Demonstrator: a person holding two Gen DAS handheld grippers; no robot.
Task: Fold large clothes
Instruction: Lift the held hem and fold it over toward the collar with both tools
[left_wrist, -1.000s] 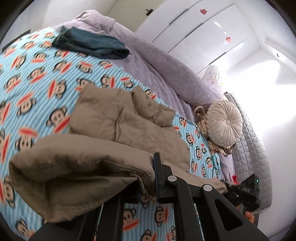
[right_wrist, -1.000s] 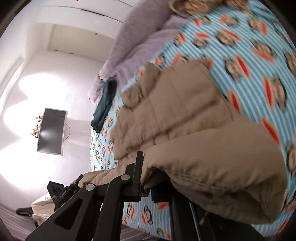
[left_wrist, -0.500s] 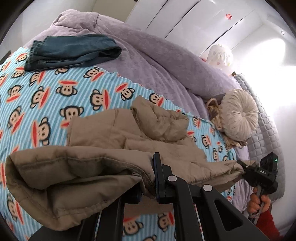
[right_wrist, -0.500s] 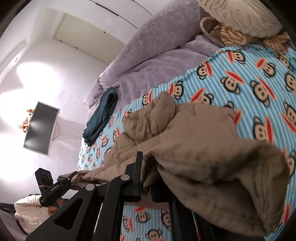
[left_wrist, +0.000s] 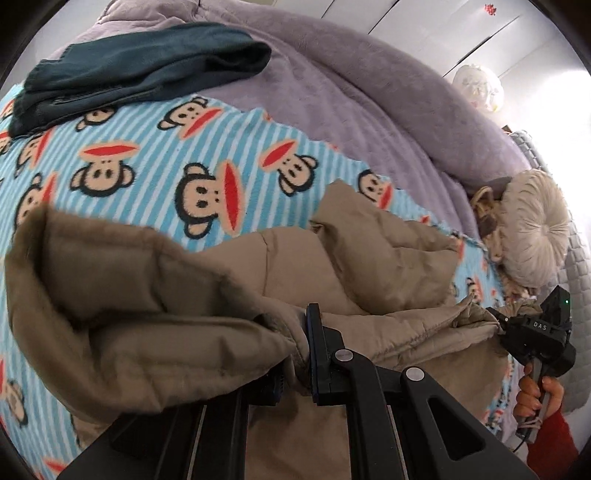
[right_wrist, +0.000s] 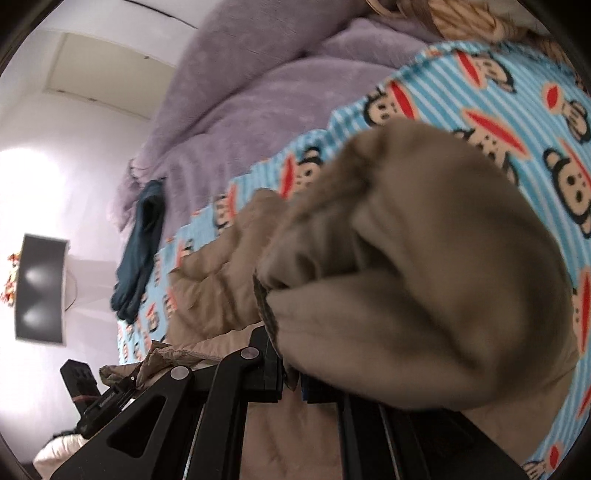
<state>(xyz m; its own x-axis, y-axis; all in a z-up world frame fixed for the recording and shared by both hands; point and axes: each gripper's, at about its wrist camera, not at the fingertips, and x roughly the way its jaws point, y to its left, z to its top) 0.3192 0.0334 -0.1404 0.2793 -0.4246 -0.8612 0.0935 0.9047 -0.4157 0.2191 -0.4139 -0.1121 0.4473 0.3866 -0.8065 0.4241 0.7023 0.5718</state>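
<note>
Clamped tight on the near hem of the tan padded jacket (left_wrist: 369, 266), left gripper (left_wrist: 295, 354) and right gripper (right_wrist: 291, 373) alike, each with a thick roll of cloth bunched between its jaws. Carried forward and lower over the last second, both of them, so that the lifted hem now hangs over the jacket's far half instead of near the bed's edge: by the look of it, the fold of bottom onto top is well under way and only the laying down and letting go remain. Seen from the left wrist, the right gripper (left_wrist: 532, 332) and the hand (left_wrist: 535, 395) on its handle, pinching the hem's other corner, the edge between stretched fairly straight. Beyond, the rest of the jacket flat on the monkey-print blanket (left_wrist: 147, 155), quilted, puffy, a crumpled lump at its far end, perhaps a hood or collar, hard to tell. Likely to spring open unless pressed. Farther off, folded dark jeans (left_wrist: 140, 66), a purple quilt (left_wrist: 369, 92), a round cream cushion (left_wrist: 532, 229).
</note>
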